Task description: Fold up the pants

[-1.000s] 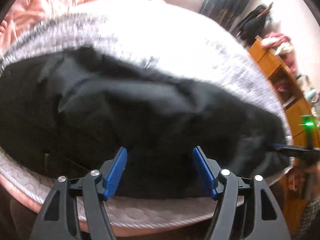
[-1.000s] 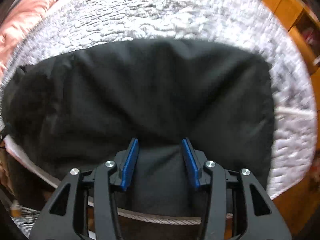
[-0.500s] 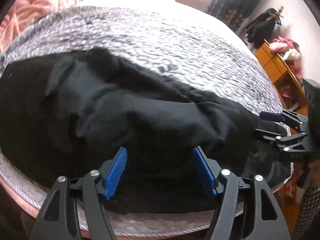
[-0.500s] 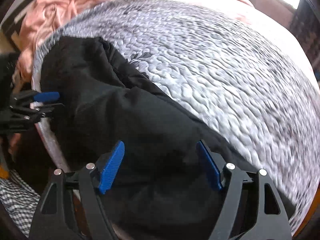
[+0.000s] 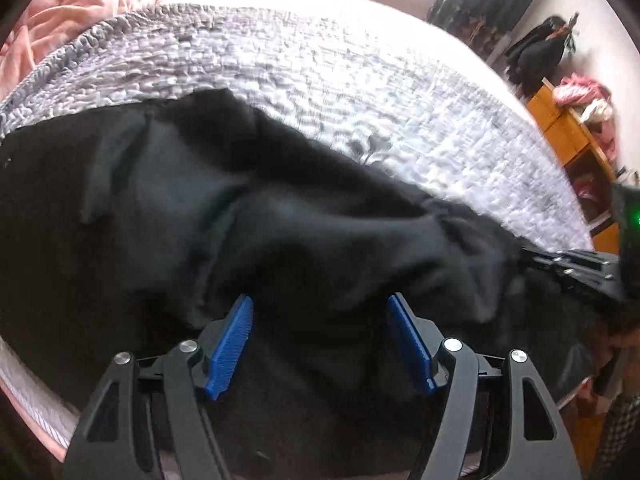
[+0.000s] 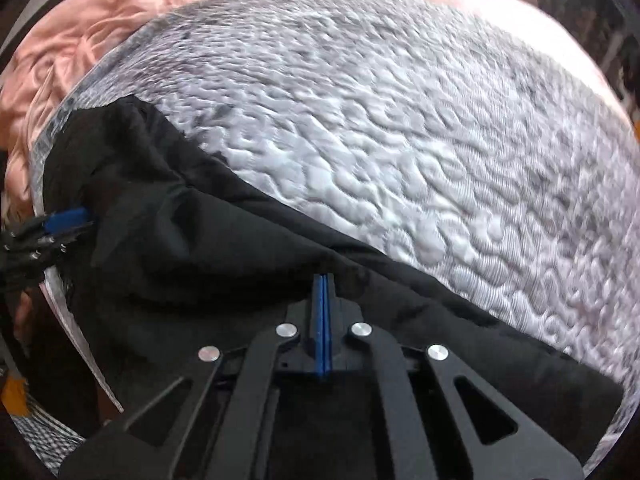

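Right claw (image 6: 322,286) has its blue pads pressed together, pinching a fold of the black pants (image 6: 208,256); left claw (image 5: 320,320) sits spread wide over the dark cloth, gripping nothing. Beneath them the bed (image 6: 400,128), covered in a grey-white quilted spread, carries the rumpled pants along its near edge. A pink blanket (image 5: 100,8) is bunched behind, and an orange wooden cabinet (image 5: 568,140) stands beside the bed.

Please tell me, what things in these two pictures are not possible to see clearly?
- Left wrist view: the near edge of the black pants is hidden behind the open left hand-held gripper.
- Right wrist view: whether the shut right hand-held gripper pinches cloth; its pads cover the contact.
- Left wrist view: the orange shelf contents are small and blurred.
- Right wrist view: the quilted mattress blurs toward the rim.
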Demonstrator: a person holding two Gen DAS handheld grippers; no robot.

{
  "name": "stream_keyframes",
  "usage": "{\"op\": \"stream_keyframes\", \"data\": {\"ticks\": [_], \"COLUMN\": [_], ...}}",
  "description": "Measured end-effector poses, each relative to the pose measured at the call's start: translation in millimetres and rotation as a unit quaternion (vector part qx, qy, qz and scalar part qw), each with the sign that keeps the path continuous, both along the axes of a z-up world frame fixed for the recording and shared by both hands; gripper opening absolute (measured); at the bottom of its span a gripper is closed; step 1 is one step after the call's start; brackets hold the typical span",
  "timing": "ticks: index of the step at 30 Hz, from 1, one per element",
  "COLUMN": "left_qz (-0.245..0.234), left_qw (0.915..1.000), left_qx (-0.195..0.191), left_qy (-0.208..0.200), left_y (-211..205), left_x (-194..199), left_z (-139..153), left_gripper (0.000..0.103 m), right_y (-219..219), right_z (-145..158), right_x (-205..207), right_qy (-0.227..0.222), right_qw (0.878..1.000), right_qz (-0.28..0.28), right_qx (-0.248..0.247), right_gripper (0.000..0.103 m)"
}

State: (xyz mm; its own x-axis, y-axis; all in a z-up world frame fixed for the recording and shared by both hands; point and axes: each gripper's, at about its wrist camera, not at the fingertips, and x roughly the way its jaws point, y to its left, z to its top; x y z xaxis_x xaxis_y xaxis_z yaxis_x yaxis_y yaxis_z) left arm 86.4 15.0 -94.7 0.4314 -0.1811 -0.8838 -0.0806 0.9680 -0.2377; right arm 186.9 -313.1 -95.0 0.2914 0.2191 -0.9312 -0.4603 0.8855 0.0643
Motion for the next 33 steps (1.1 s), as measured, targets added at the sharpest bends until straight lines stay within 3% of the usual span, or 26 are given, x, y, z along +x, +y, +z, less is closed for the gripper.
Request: {"op": "stream_keyframes", "data": {"ticks": [4,8,11,17,24,25,27,29,30,33], "left_qz": [-0.011,-0.002,0.008,0.024,0.047,0.048,0.05,0.053,0.053,0.057], "left_qw": [0.9998,1.0,1.0,0.9995,0.9986,0.9985,0.9985,0.9984,0.9984,0.9982], "left_qx": [0.017,0.004,0.006,0.022,0.025,0.024,0.019,0.018,0.017,0.018], "left_qy": [0.006,0.001,0.002,-0.002,0.007,0.008,0.009,0.008,0.007,0.002], "left_y": [-3.4,0.7,10.7,46.4,76.0,77.9,80.0,80.7,82.1,83.9], "left_x": [11.6,6.6,-2.6,-21.1,-30.3,-30.5,-32.5,-35.9,-37.7,-33.4], "left_z": [-21.7,-10.6,-0.9,11.4,3.5,1.6,0.4,-1.0,-1.1,-1.4], "left_gripper": [0.075,0.073,0.074,0.075,0.075,0.075,0.075,0.075,0.075,0.076], "right_y": [9.8,43.9,68.8,120.5,167.2,171.8,177.0,180.1,179.8,177.8], "right_z": [8.1,22.0,31.6,24.9,3.0,-0.5,-6.9,-7.9,-6.3,1.8], "right_x": [-4.3,-11.3,-13.8,5.9,27.1,30.1,34.4,39.6,43.1,48.2], "right_qy": [0.009,-0.008,-0.012,0.0,0.027,0.032,0.039,0.034,0.04,0.032], "right_qw": [0.999,0.995,0.991,0.983,0.976,0.976,0.975,0.976,0.977,0.979], "right_qz": [0.026,0.083,0.116,0.174,0.212,0.215,0.217,0.213,0.208,0.194], "right_qx": [0.044,0.058,0.071,0.058,0.035,0.034,0.028,0.022,0.031,0.044], "right_gripper": [0.009,0.039,0.052,0.066,0.068,0.064,0.042,0.009,0.005,0.004]}}
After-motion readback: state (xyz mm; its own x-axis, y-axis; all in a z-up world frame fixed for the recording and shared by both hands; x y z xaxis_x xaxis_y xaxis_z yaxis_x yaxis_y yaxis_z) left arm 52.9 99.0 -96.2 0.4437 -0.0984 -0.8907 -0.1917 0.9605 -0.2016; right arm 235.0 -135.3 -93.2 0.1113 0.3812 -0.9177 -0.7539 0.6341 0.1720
